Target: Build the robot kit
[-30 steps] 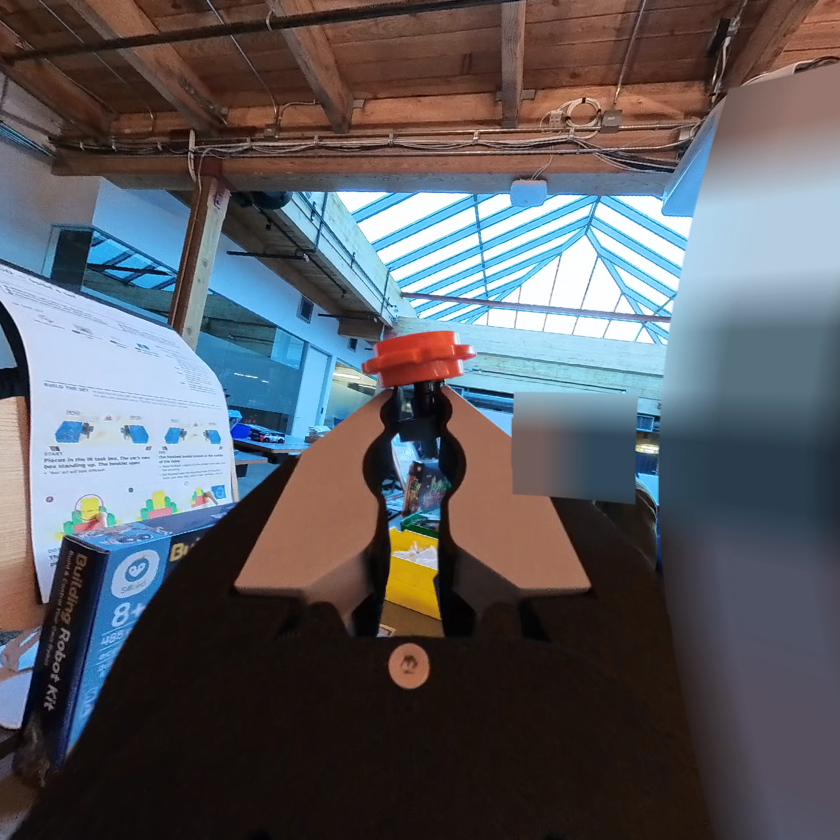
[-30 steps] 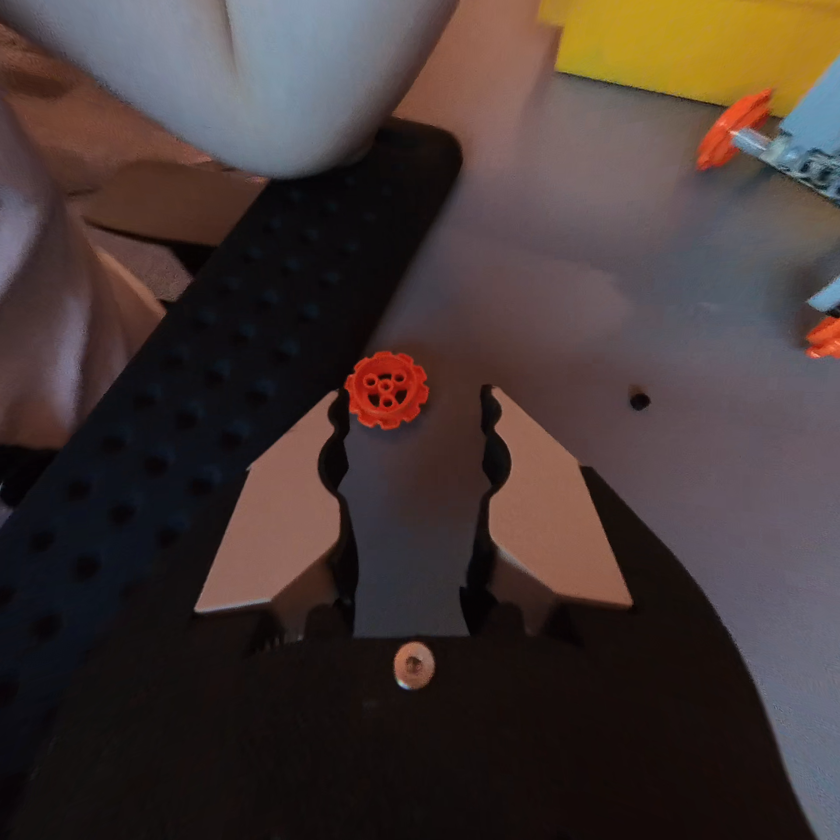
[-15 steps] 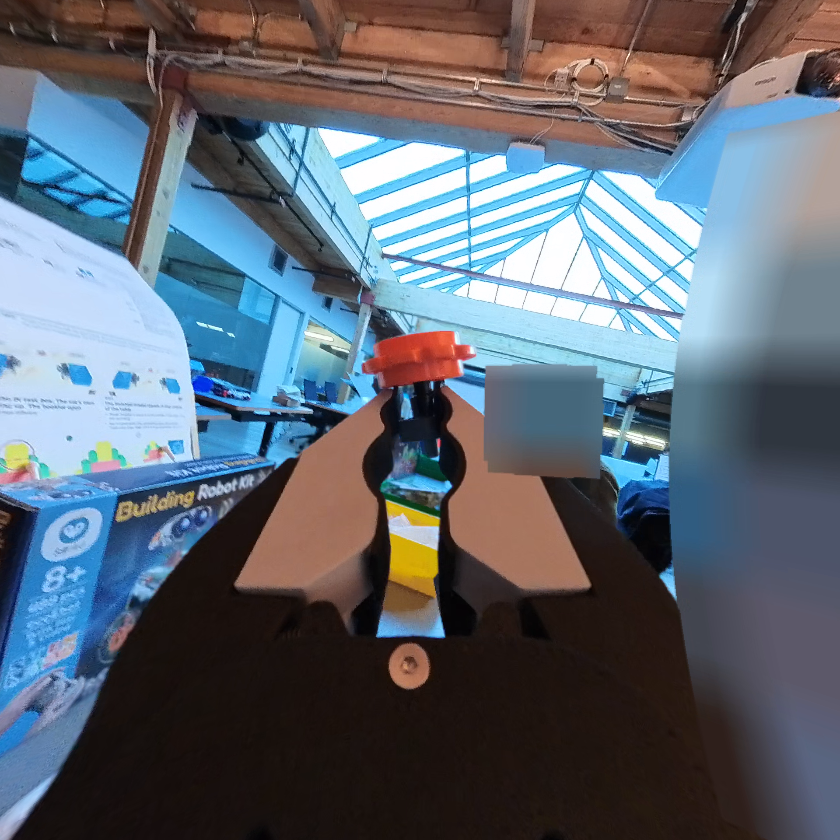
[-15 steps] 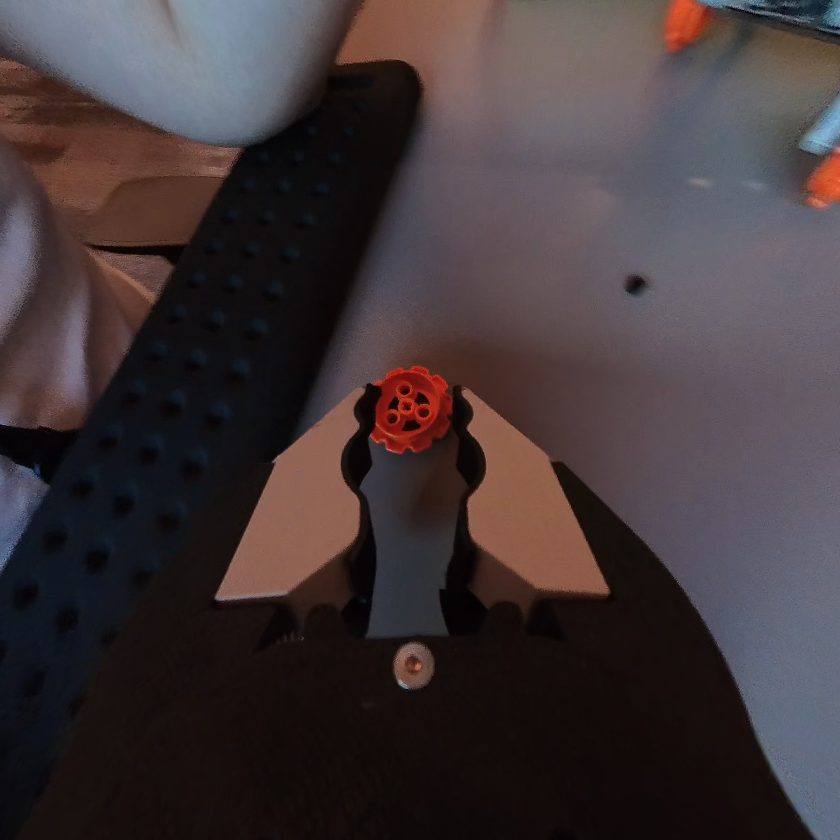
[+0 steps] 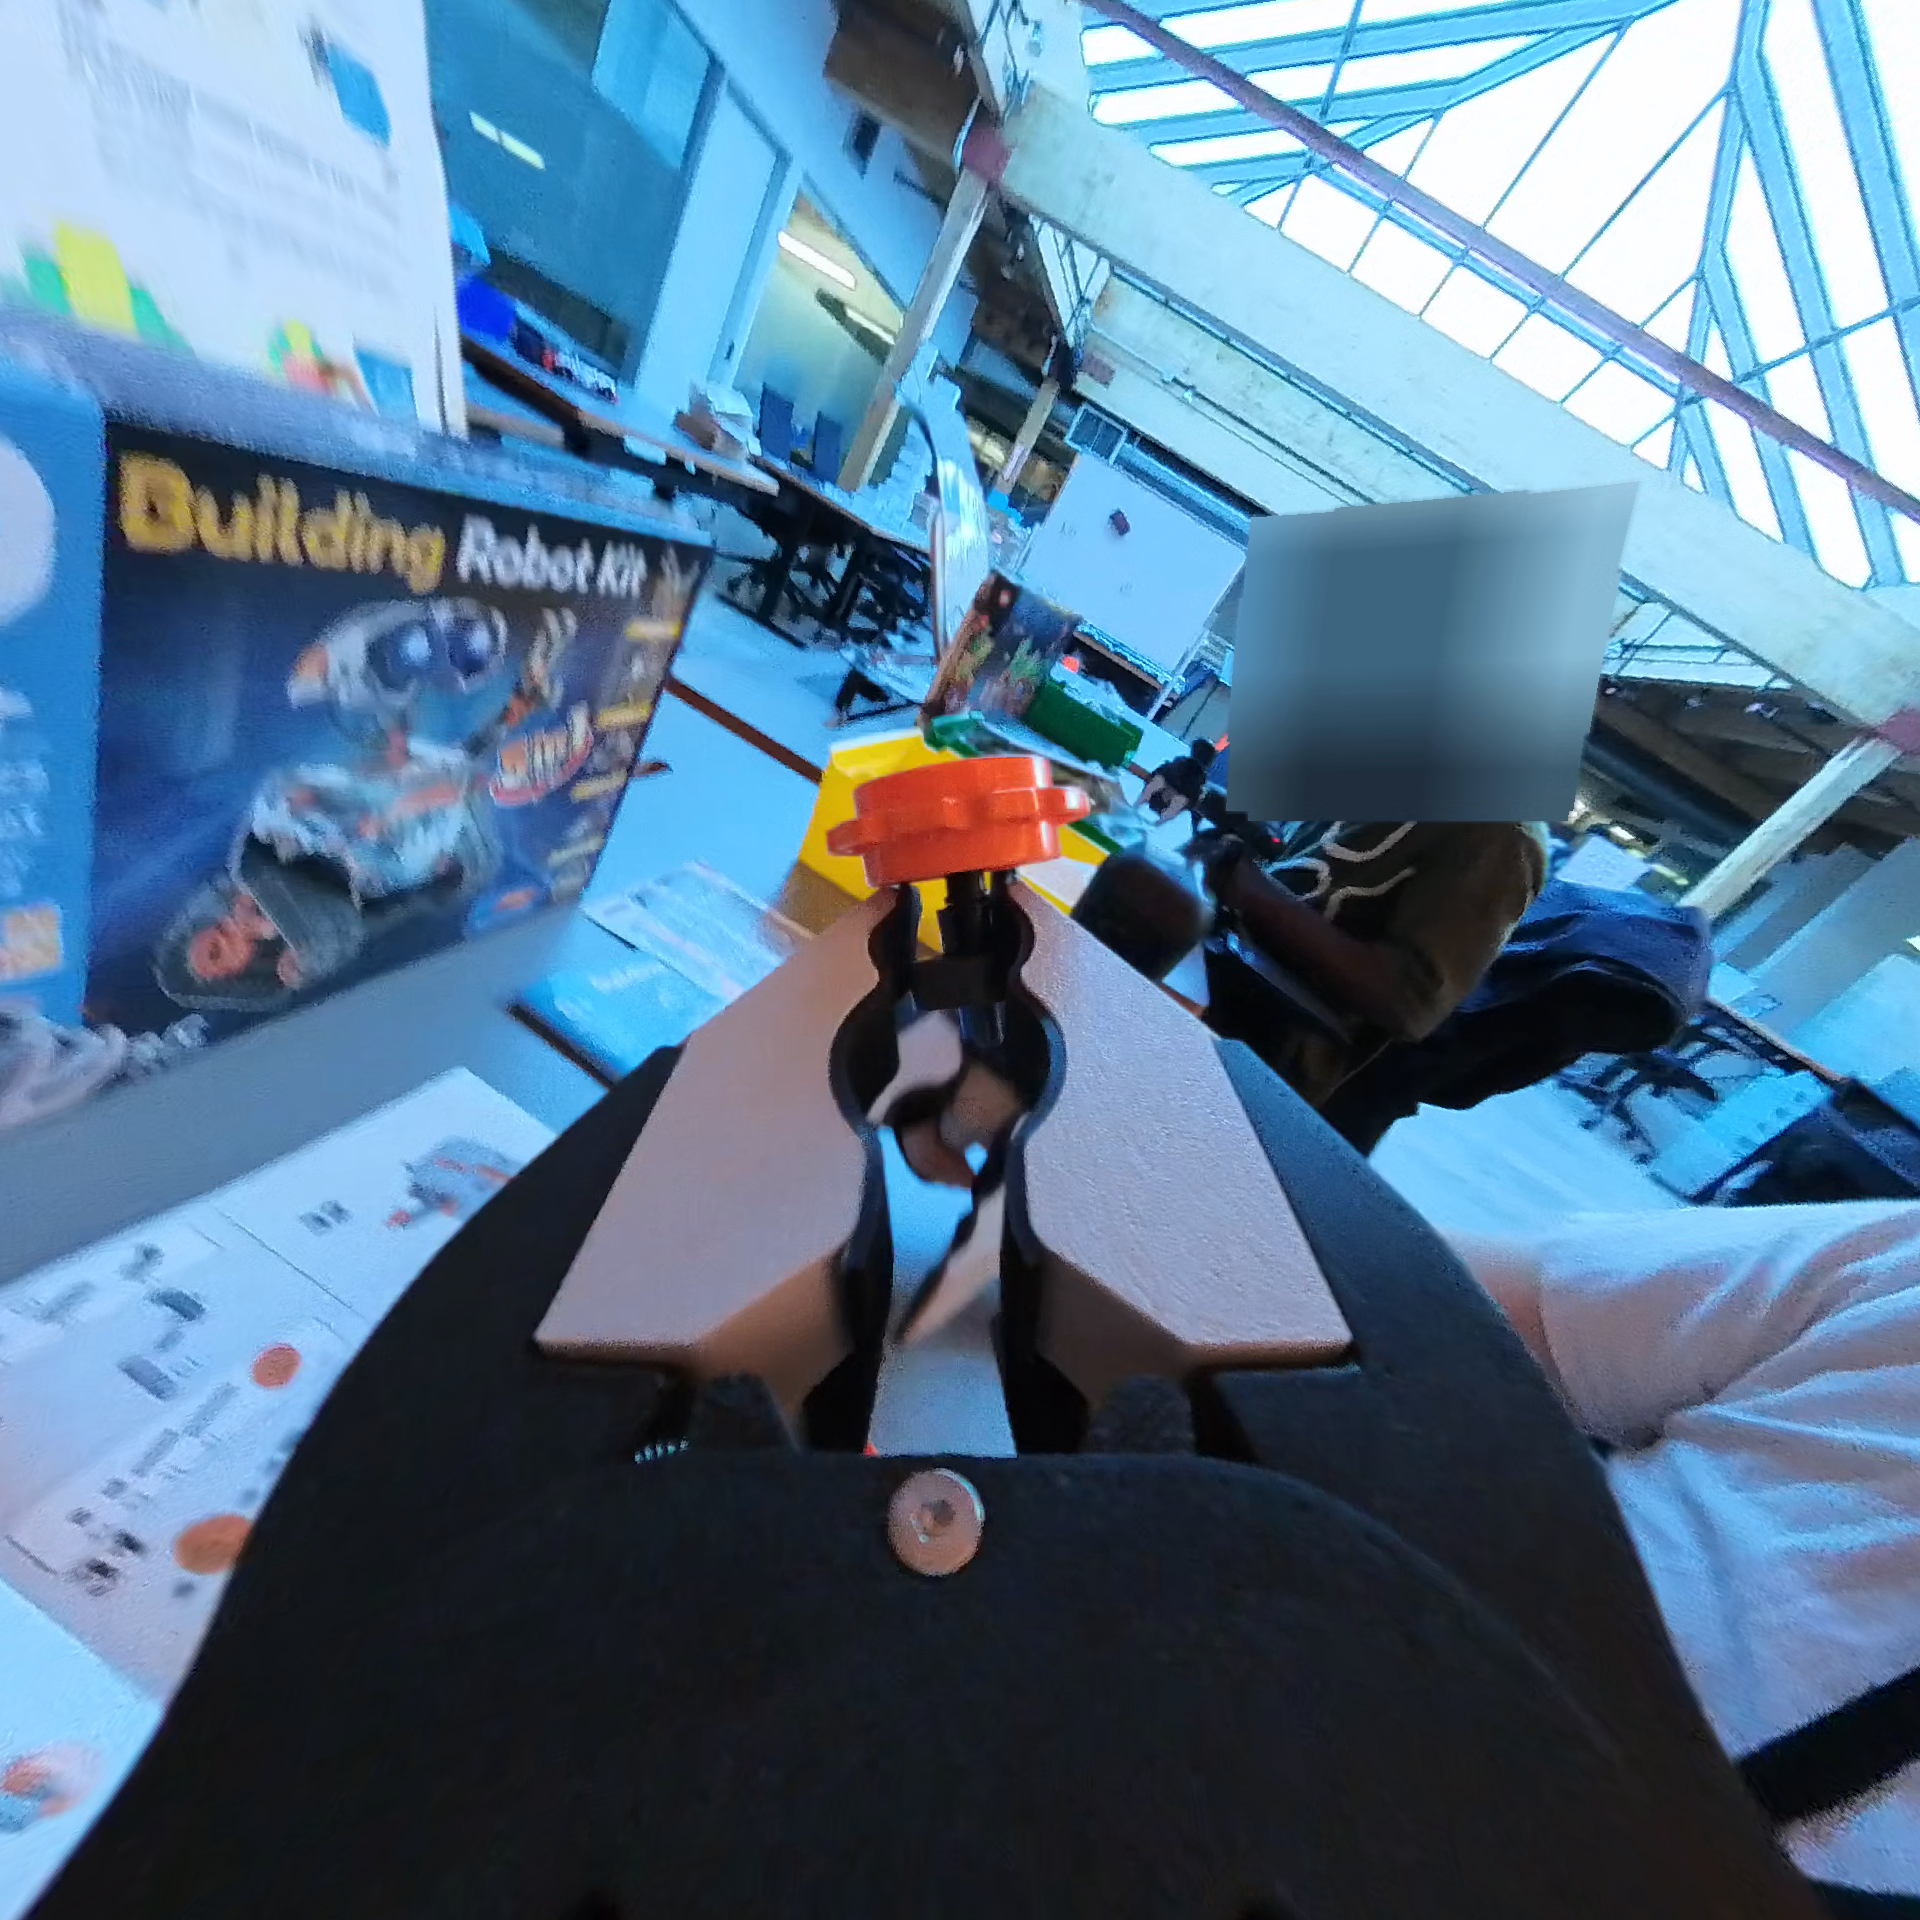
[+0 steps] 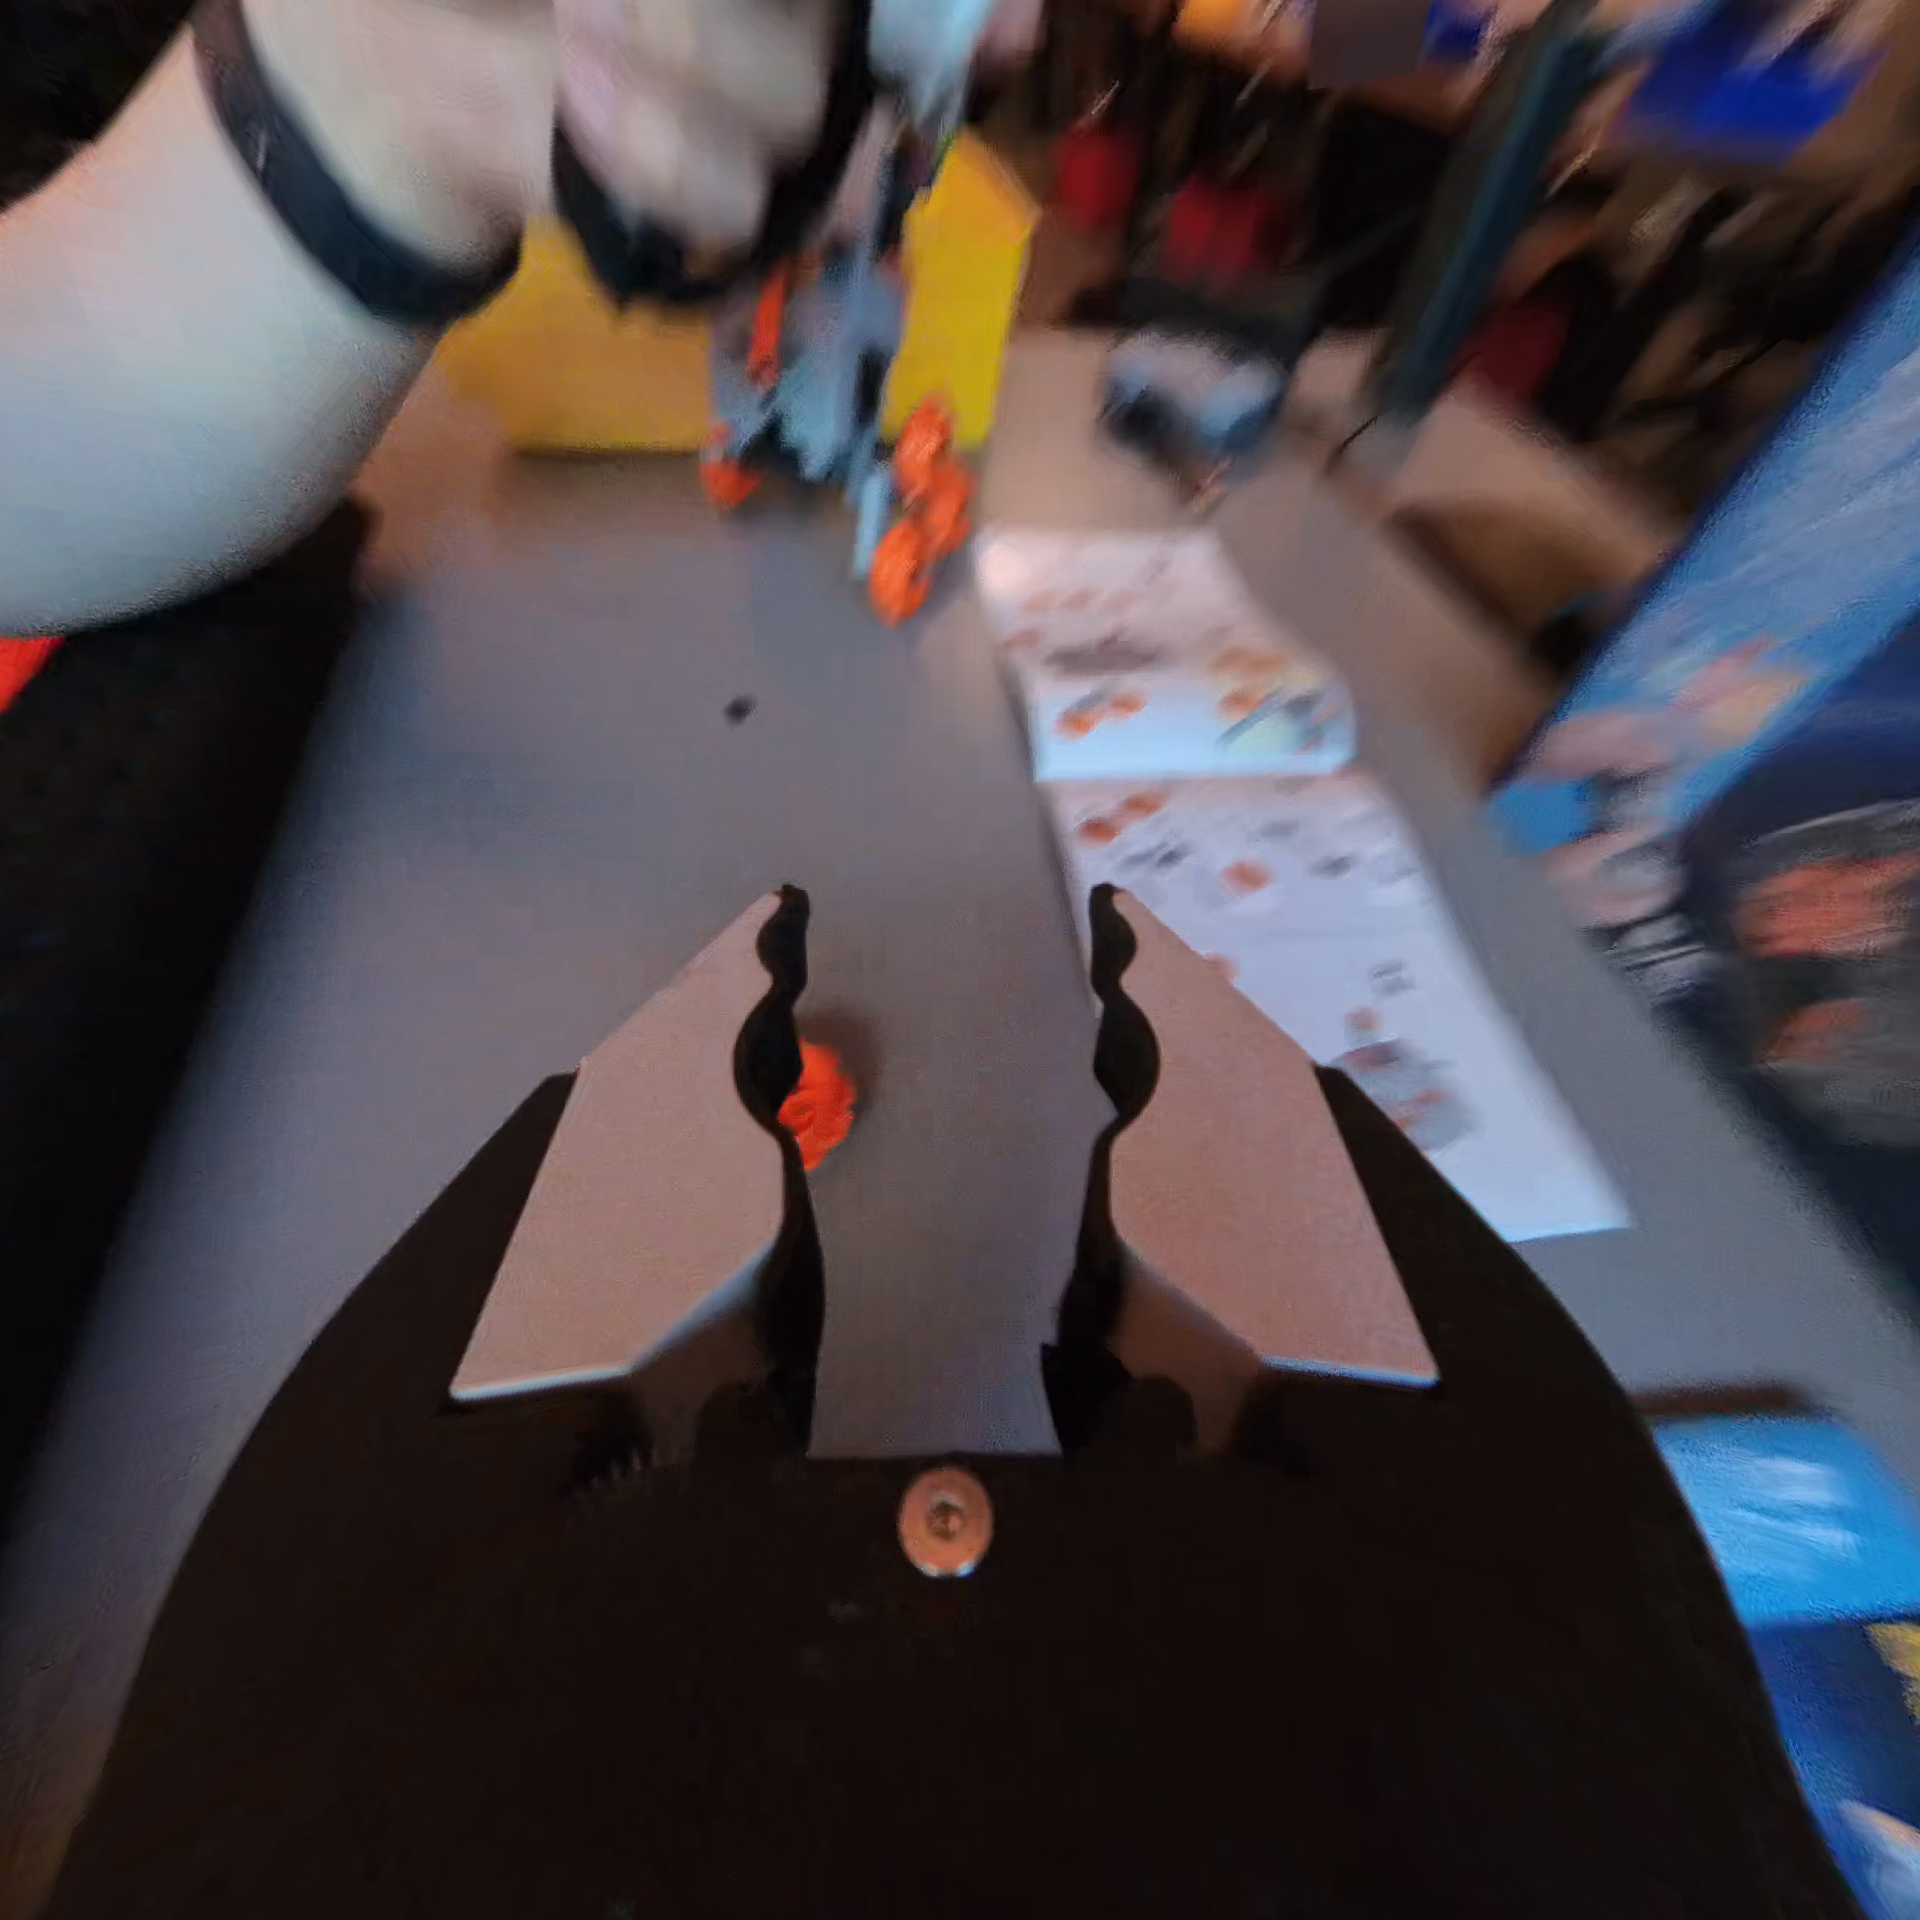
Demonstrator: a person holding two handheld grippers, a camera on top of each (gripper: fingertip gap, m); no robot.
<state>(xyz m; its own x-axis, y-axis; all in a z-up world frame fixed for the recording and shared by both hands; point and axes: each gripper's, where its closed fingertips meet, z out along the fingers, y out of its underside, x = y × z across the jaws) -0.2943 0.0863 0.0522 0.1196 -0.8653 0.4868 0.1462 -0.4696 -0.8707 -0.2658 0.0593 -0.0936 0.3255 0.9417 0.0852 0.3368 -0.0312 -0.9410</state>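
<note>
Pinching a short black plastic axle (image 5: 961, 951) between its tan, wavy-edged fingertips, the left gripper (image 5: 956, 940) carries a flat orange plastic toothed wheel (image 5: 956, 821) that sits on the axle's far end, just beyond the tips and clear of the table. The grip is on the axle alone; the wheel itself is untouched by the jaws. The right gripper (image 6: 940, 904) stands spread wide over the grey tabletop (image 6: 582, 831), holding nothing, and a second small orange toothed wheel (image 6: 821, 1103) lies flat on the table beside its left finger, partly hidden by that finger's inner edge, so contact cannot be told through the blur.

Both wheels look like light, rigid moulded plastic: hard, smooth and likely to slip or flick away if squeezed across the teeth. The lying one seems best taken across its rim, low to the table; the mounted one by its axle, as now.

Farther out, a half-built grey and orange toy vehicle (image 6: 831, 416) stands near a yellow plastic bin (image 6: 956, 301), with printed white instruction sheets (image 6: 1278, 914) to the right and a blue cardboard kit box (image 5: 343, 727) upright behind them. A white-sleeved forearm (image 6: 177, 395) crosses the upper left.
</note>
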